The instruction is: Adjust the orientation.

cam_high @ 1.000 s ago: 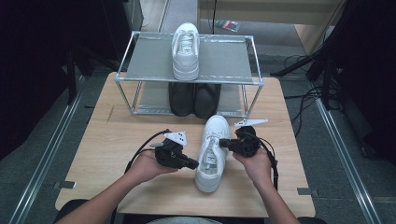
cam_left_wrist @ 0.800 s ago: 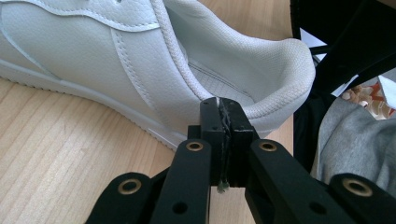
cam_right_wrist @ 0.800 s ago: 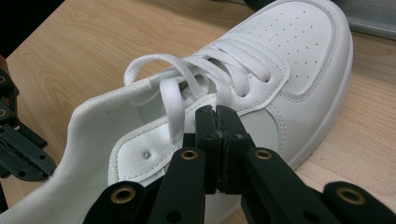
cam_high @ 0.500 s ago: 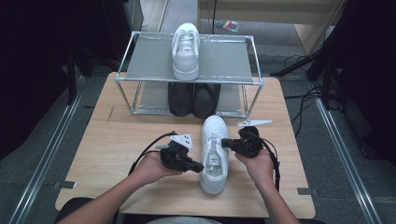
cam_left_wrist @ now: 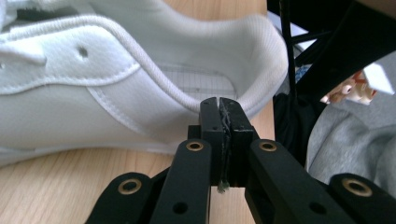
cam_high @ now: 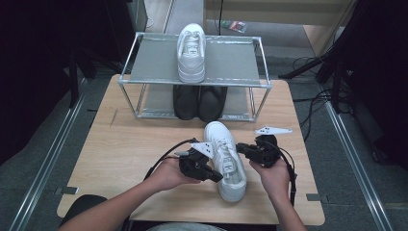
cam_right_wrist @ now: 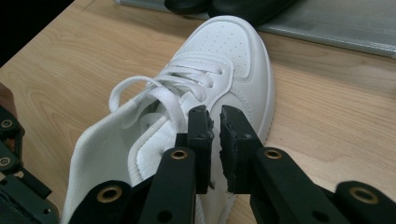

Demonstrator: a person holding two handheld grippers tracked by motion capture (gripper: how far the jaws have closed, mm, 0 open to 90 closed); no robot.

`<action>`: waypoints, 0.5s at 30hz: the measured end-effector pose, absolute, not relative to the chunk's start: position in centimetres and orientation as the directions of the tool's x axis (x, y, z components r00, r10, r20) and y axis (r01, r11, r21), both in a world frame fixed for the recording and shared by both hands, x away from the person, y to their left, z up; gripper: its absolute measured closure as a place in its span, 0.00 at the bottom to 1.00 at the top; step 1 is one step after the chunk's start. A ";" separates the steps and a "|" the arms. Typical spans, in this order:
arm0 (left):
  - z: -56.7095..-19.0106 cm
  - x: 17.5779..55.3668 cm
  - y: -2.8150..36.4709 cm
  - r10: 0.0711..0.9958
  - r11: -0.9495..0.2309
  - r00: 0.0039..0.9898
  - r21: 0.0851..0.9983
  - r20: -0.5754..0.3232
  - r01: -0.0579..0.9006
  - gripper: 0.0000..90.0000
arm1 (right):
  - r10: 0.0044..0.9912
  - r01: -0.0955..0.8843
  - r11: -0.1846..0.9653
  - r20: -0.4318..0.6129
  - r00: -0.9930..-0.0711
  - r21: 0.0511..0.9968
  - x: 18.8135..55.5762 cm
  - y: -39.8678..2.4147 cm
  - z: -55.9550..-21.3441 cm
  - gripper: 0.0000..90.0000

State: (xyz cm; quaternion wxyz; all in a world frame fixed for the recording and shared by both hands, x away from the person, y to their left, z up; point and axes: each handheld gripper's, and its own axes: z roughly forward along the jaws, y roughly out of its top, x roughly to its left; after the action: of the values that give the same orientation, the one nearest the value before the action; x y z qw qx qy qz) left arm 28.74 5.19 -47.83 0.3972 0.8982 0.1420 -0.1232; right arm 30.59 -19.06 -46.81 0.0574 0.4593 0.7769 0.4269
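white shoe point(cam_high: 226, 161) on the tabletop point(cam_high: 120, 159) before the rack point(cam_high: 144, 77), laces loose. left gripper point(cam_high: 211, 175) jaws clenched on its lace; right gripper point(cam_high: 240, 148) jaws have just been opening, nothing pressed between them. judged midway: its mate point(cam_high: 191, 53) is already shelved, this one not yet.

Even overhead light on desk point(cam_high: 120, 159), soft short shadows. Dark, underexposed surroundings in high view. Mild glare on white shoe point(cam_right_wrist: 233, 51). Gripper views sharp mid-frame, slightly soft at near edges.
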 end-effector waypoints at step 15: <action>-45.5 31.0 10.2 0.284 -0.577 0.907 0.700 -0.311 0.421 0.84 | 0.753 0.617 0.192 0.288 -0.591 0.763 26.5 -19.5 -46.1 0.76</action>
State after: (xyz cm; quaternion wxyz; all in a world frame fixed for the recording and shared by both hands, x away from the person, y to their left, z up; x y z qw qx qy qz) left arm 30.99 10.17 -45.50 0.4148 0.8840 0.1991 -0.0826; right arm 26.54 -19.55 -46.06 0.0754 0.4456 0.7684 0.4530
